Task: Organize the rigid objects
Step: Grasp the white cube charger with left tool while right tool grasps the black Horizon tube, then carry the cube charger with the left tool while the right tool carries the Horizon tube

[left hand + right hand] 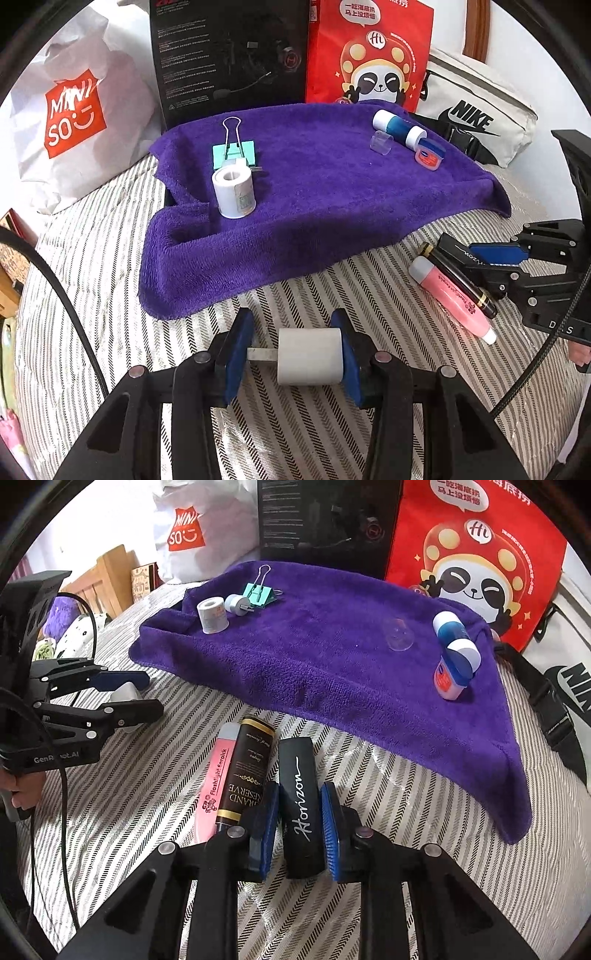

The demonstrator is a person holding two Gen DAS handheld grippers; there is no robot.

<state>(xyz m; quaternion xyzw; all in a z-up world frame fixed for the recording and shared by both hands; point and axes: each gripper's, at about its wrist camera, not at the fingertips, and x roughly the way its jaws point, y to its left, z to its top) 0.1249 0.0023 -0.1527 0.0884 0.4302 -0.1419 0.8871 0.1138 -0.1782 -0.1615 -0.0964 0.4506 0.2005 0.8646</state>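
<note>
Two white plug adapters (pixel 309 356), one tape roll (pixel 233 192), one binder clip (pixel 233 147), three tubes (pixel 248 771).

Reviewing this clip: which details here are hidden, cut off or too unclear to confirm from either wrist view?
- White adapter in the left gripper: its far side is hidden by the fingers.
- Black Horizon case in the right gripper: its near end is covered by the gripper body.
- Second adapter: mostly hidden behind the tape roll in the left wrist view.
- Clear cap: too transparent to identify.
- Black box: top cut off, print too small.
</note>
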